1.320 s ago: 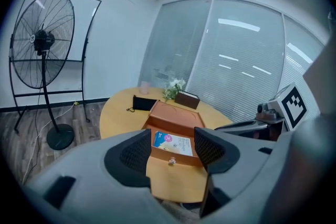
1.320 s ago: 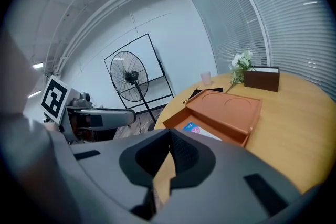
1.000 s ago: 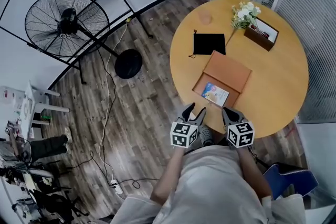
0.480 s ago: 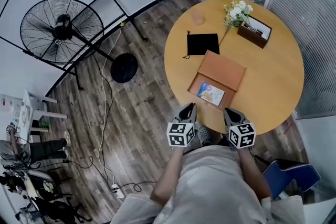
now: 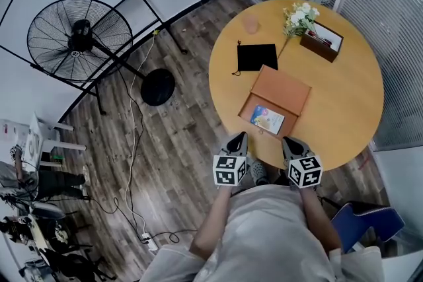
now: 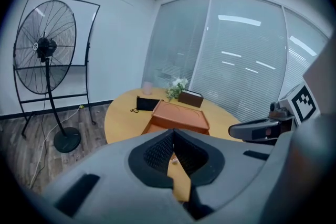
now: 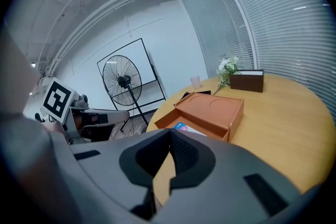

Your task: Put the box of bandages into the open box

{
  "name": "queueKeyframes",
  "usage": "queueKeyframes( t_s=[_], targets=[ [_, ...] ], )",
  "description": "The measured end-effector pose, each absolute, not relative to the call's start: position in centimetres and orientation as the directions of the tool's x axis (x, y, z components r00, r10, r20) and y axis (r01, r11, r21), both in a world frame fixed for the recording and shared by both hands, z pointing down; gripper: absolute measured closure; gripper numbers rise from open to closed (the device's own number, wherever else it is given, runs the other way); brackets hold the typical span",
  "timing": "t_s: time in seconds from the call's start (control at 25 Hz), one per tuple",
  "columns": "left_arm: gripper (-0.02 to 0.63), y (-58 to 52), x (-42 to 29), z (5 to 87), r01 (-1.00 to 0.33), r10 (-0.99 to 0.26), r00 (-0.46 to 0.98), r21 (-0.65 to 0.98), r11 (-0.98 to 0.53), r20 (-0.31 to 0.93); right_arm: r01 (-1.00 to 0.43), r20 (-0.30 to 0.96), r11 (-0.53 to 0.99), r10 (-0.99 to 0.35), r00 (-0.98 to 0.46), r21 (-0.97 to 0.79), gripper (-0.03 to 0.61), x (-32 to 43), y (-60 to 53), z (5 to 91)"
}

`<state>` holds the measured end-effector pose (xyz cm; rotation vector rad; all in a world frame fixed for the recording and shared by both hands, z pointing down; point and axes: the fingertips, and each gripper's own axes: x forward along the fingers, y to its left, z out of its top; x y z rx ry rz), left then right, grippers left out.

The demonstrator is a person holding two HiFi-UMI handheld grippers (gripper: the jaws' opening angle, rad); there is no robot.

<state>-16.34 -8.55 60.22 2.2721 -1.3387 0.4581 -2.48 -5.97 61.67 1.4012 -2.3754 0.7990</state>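
Note:
The open box (image 5: 246, 107) is orange-brown and lies on the round wooden table (image 5: 344, 109), its lid (image 5: 284, 89) resting against the far side. The box of bandages (image 5: 268, 119), light with blue and pink print, lies flat inside it and also shows in the right gripper view (image 7: 184, 127). My left gripper (image 5: 238, 138) hovers at the table's near edge just short of the open box, shut with nothing between its jaws (image 6: 174, 132). My right gripper (image 5: 289, 141) hangs beside it, also shut and empty (image 7: 170, 131).
A black pouch (image 5: 258, 57), a pink cup (image 5: 250, 24), white flowers (image 5: 299, 15) and a brown holder (image 5: 321, 41) sit at the table's far side. A standing fan (image 5: 79, 36) and cables are on the wood floor to the left. A blue chair (image 5: 363, 224) stands at lower right.
The left gripper's jaws, spread a second ago, have closed on nothing. Both grippers stay near the table's front edge; the bandage box lies in the open box throughout.

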Motion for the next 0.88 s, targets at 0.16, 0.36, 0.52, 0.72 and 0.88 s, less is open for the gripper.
queueKeyframes(
  t_s=[0.16,0.36,0.52,0.72,0.88],
  targets=[
    [0.604,-8.2,-16.2,60.5,-0.876,-0.718,0.478,0.210,-0.435,0.507,-0.863,0.487,0.386,-0.714,-0.503,-0.326,0.580,-2.9,-5.7,61.8],
    [0.603,-8.3,-16.0,60.1,-0.865,-0.719,0.500,0.238,-0.442,0.483,-0.866,0.490,0.378,-0.715,-0.498,-0.328,0.580,-2.8,-5.6,62.0],
    [0.603,-8.3,-15.8,60.1,-0.863,-0.718,0.504,0.245,-0.441,0.480,-0.868,0.488,0.373,-0.719,-0.494,-0.329,0.580,-2.5,-5.5,62.1],
    [0.603,-8.2,-15.5,59.7,-0.860,-0.719,0.510,0.247,-0.447,0.473,-0.867,0.489,0.374,-0.718,-0.495,-0.328,0.580,-2.5,-5.3,62.1],
    [0.603,-7.8,-15.1,60.0,-0.855,-0.710,0.518,0.252,-0.454,0.477,-0.869,0.492,0.371,-0.718,-0.492,-0.328,0.580,-2.3,-5.0,62.2]
  ],
)
